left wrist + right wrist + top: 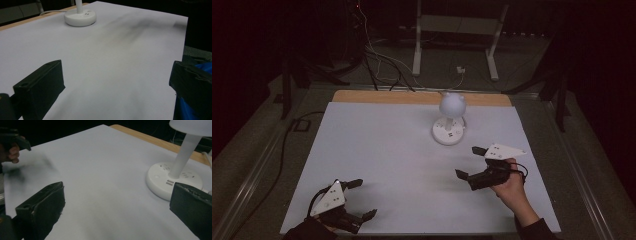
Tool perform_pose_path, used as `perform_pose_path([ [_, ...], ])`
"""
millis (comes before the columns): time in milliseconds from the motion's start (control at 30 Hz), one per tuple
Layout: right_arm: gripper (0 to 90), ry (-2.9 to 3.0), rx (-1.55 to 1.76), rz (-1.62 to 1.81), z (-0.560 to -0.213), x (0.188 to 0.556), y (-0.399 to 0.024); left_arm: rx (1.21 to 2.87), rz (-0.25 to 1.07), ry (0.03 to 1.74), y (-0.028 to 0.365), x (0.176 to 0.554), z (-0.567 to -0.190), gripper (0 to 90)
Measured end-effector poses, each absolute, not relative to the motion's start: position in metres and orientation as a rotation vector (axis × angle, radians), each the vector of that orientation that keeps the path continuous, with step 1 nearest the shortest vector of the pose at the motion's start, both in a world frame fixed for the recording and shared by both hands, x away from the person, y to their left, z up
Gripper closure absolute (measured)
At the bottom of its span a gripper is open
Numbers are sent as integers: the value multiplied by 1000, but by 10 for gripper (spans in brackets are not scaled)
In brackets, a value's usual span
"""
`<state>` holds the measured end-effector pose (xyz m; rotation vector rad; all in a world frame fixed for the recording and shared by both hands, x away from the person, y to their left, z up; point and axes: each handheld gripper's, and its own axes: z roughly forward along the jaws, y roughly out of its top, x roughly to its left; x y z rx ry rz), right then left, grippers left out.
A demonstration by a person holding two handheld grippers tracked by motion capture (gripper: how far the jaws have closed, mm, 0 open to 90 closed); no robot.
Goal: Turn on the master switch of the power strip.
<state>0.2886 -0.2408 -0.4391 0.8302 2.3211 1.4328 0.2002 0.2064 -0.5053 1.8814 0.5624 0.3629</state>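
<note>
A white desk lamp (451, 118) with a round head and a round base stands on the white table sheet (392, 155) at the back, right of centre. Its base (80, 17) has small sockets, and its stem and base (172, 178) are close at right in the right gripper view. My left gripper (362, 199) rests at the sheet's front left corner, open, nothing between its jaws. My right gripper (468, 161) is held in a hand (511, 187) at the right side, open and empty, its jaws pointing left. The left hand and its gripper (13, 143) appear far off.
A wooden table edge (412, 97) runs along the back of the sheet. Cables (377, 55) and a white metal stand (457, 35) are on the floor behind. A black cable (287, 135) trails down the left side. Something blue (200, 110) sits behind the left gripper's right jaw.
</note>
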Motion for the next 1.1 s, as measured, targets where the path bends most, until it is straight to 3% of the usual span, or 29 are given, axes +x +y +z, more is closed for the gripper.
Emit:
perform_pose_path([
  [1100,9,2285,946,1383,-443,363,-235,1880,357,561,207,200,-505,2],
])
